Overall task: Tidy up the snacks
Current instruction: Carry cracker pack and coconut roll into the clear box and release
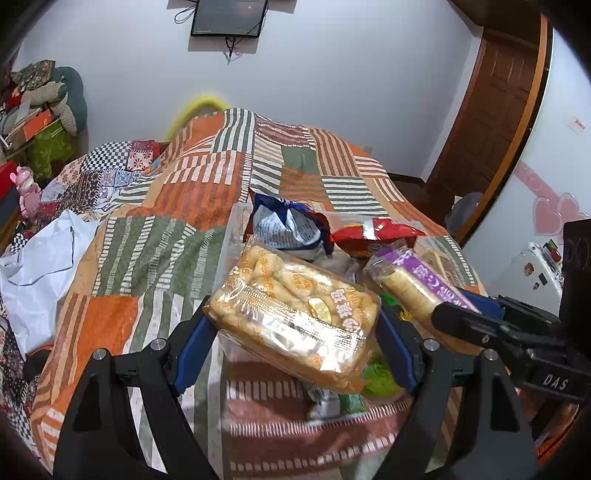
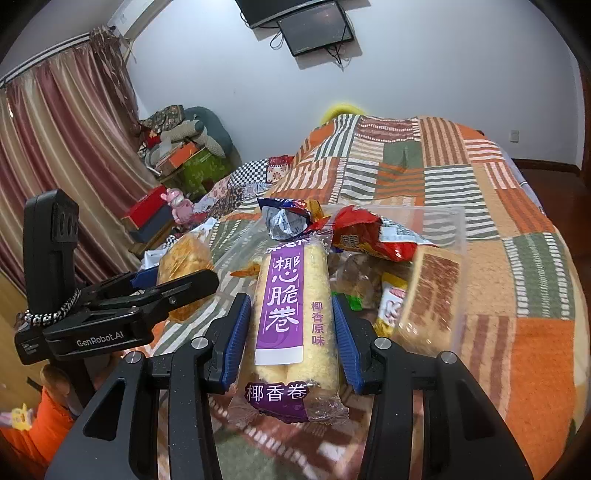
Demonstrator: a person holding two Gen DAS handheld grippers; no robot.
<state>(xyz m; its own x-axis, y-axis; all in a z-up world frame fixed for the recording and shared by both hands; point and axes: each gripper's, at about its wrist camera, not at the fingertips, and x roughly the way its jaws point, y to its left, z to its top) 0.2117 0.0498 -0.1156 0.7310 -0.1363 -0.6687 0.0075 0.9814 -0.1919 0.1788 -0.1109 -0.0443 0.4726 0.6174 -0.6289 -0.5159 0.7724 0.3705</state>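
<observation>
I have a packet in each claw, both held up over the bed (image 2: 517, 206) with its orange, green and white striped patchwork quilt. My left claw (image 1: 293, 321) is clamped on a clear bag of golden puffed sticks (image 1: 291, 314), its blue pads pressing the bag's two sides; the bag sits crosswise and tilted, with a shiny band of print I can only partly make out, a few orange characters and a small yellow emblem. My right claw (image 2: 290, 325) is gripping a clear pack of pale yellow rolls (image 2: 291, 306) lengthwise between its blue pads; its purple label reads "想脆卷", with "椰香原味" down the side and "椰香卷" on the purple band near the bottom seal. Beyond both packets a clear plastic bin (image 2: 443, 229) stands on the quilt, holding a jumble of snacks: a crumpled blue and white bag (image 2: 286, 218), a red bag (image 2: 369, 232) and some yellow and green wrappers whose print is too small to read. From the right wrist view I can read "GenRobot.AI" on the body of the left claw; from the left wrist view, "DAS" on the right one. A dark monitor (image 1: 229, 16) hangs on the white wall behind the bed.
</observation>
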